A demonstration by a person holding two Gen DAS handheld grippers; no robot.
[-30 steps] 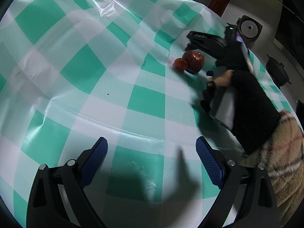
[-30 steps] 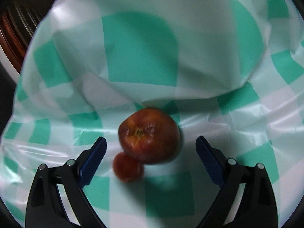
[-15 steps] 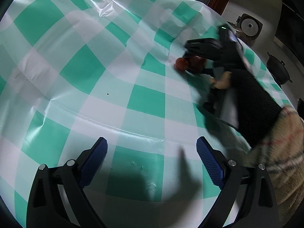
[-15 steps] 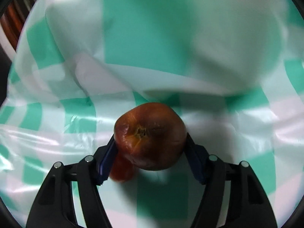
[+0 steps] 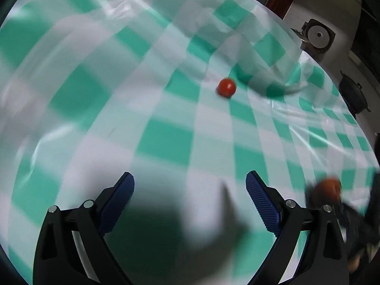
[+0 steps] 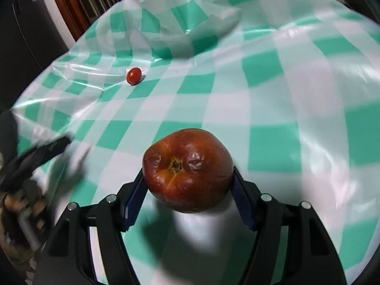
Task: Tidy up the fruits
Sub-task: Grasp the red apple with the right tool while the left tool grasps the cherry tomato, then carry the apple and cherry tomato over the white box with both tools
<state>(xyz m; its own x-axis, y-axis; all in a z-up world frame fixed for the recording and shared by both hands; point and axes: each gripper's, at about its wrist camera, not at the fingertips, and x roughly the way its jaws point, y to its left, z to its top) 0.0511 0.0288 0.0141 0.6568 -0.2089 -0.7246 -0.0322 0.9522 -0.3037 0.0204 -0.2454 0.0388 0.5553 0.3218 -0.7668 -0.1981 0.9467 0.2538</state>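
Observation:
A large, wrinkled dark red fruit (image 6: 188,169) sits between the blue pads of my right gripper (image 6: 188,185), which is shut on it and holds it above the cloth. The same fruit (image 5: 326,187) shows blurred at the lower right of the left wrist view. A small red tomato (image 5: 226,87) lies alone on the green and white checked tablecloth (image 5: 166,137), far ahead of my left gripper (image 5: 190,199), which is open with nothing between its fingers. In the right wrist view the tomato (image 6: 134,75) lies at the far left.
The tablecloth (image 6: 285,83) is rumpled into folds beyond the tomato. A grey appliance (image 5: 318,36) and a dark pot (image 5: 353,95) stand past the table's far right edge. My left gripper and the hand that holds it appear blurred at the left edge (image 6: 30,166).
My right gripper closed on the large fruit, lifted it off the cloth and carried it away toward the near right. The small tomato stays behind. The left gripper shifted a little.

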